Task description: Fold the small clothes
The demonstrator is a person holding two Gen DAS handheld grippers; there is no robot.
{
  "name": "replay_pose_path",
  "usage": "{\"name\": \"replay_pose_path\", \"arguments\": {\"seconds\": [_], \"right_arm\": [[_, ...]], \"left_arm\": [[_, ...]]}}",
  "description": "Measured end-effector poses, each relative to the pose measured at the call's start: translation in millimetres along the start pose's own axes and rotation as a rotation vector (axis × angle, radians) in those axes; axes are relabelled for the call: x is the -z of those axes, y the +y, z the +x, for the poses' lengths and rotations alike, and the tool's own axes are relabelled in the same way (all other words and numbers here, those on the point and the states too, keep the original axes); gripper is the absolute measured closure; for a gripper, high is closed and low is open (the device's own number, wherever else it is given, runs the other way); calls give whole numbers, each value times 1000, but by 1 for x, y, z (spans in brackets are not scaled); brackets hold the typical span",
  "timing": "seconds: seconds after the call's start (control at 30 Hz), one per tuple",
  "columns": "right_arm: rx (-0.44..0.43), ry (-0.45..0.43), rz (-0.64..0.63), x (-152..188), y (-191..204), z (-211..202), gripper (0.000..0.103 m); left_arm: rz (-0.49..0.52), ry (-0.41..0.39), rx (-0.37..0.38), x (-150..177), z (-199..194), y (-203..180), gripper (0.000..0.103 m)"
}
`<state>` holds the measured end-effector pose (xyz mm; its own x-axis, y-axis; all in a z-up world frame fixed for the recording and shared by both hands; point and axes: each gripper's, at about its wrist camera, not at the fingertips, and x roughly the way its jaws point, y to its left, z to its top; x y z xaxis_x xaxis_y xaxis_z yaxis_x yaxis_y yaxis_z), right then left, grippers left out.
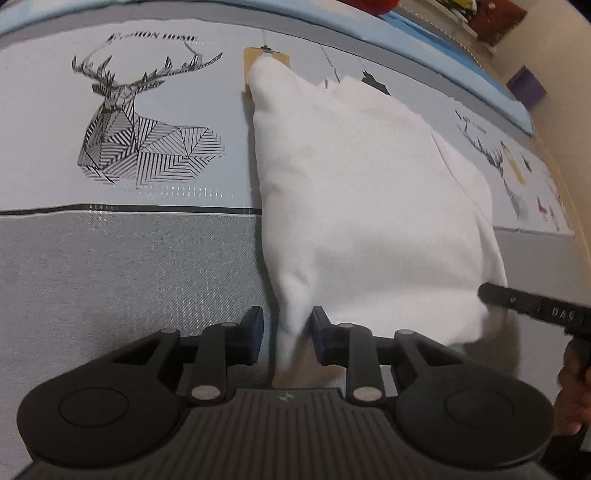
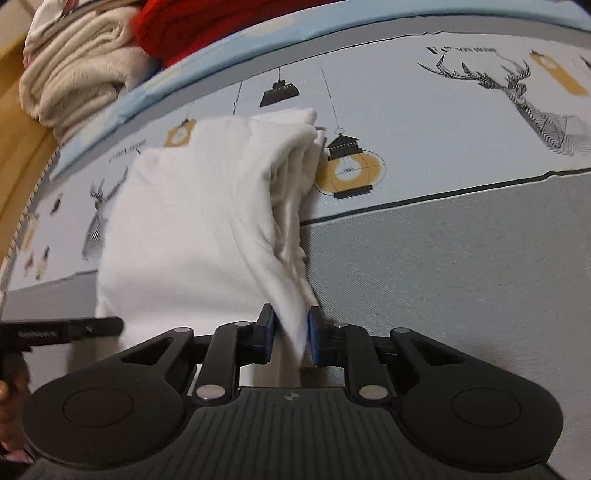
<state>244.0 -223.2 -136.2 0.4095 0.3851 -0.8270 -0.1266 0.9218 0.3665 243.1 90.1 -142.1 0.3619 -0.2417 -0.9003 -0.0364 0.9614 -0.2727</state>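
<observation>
A white garment, folded into a thick oblong, lies on the printed bedsheet. Its near left corner rises between the fingers of my left gripper, which is shut on it. In the right wrist view the same garment shows several stacked layers along its right edge. That layered corner runs down into my right gripper, whose blue pads pinch it. One finger of the right gripper shows at the garment's right corner in the left wrist view. The left gripper's finger shows at the left in the right wrist view.
The sheet carries a deer print and a lantern print. A beige folded blanket and a red cloth lie beyond the sheet's blue border. A hand is at the right edge.
</observation>
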Motion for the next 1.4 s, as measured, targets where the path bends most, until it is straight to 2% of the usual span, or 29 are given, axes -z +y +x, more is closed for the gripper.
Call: {"name": "replay_pose_path", "arguments": {"seconds": [0.07, 0.13, 0.17, 0.2, 0.23, 0.27, 0.3, 0.33, 0.4, 0.47, 0.53, 0.63, 0.7, 0.77, 0.87, 0.93, 1.0, 1.03, 1.2, 1.4], "right_arm": [[26, 5, 7, 5, -6, -6, 73], [59, 7, 19, 8, -9, -10, 70], [73, 1, 13, 11, -9, -16, 70], [92, -17, -5, 15, -8, -23, 70], [123, -55, -39, 18, -4, -34, 70], [185, -110, -79, 22, 1, -47, 69], [248, -171, -111, 25, 7, -61, 69], [280, -226, -124, 28, 10, -75, 68], [267, -353, -114, 37, 17, -112, 63], [237, -463, -115, 51, 26, -149, 50], [217, -565, -127, 71, 36, -184, 43], [185, -654, -133, 103, 45, -220, 34], [171, -679, -145, 124, 48, -233, 34], [157, -684, -164, 144, 48, -237, 34], [190, -638, -167, 167, 45, -224, 34], [209, -571, -127, 169, 45, -215, 34], [220, -542, -136, 170, 47, -208, 34], [247, -530, -151, 169, 48, -203, 34], [246, -520, -147, 167, 52, -195, 34], [244, -507, -191, 166, 58, -187, 34]], "left_arm": [[24, -19, -33, 4, -9, -5, 71], [78, -78, -107, 12, -29, -14, 68], [114, -134, -147, 18, -45, -20, 63], [139, -189, -171, 22, -57, -23, 49], [153, -243, -200, 28, -73, -27, 41], [161, -292, -234, 33, -89, -32, 27], [170, -344, -262, 39, -106, -38, 19], [179, -388, -279, 44, -120, -45, 17], [200, -480, -301, 59, -151, -62, 17], [207, -544, -294, 79, -178, -76, 14], [210, -600, -288, 102, -200, -90, 1], [280, -665, -260, 139, -223, -110, 0], [257, -684, -260, 162, -232, -119, 0], [208, -706, -228, 182, -232, -124, 0], [179, -709, -230, 208, -215, -126, 0], [167, -641, -232, 206, -203, -125, 0], [123, -621, -204, 198, -196, -119, 0], [113, -603, -214, 195, -191, -116, 0], [67, -545, -301, 183, -171, -105, 0], [37, -525, -284, 180, -162, -105, 0]]}}
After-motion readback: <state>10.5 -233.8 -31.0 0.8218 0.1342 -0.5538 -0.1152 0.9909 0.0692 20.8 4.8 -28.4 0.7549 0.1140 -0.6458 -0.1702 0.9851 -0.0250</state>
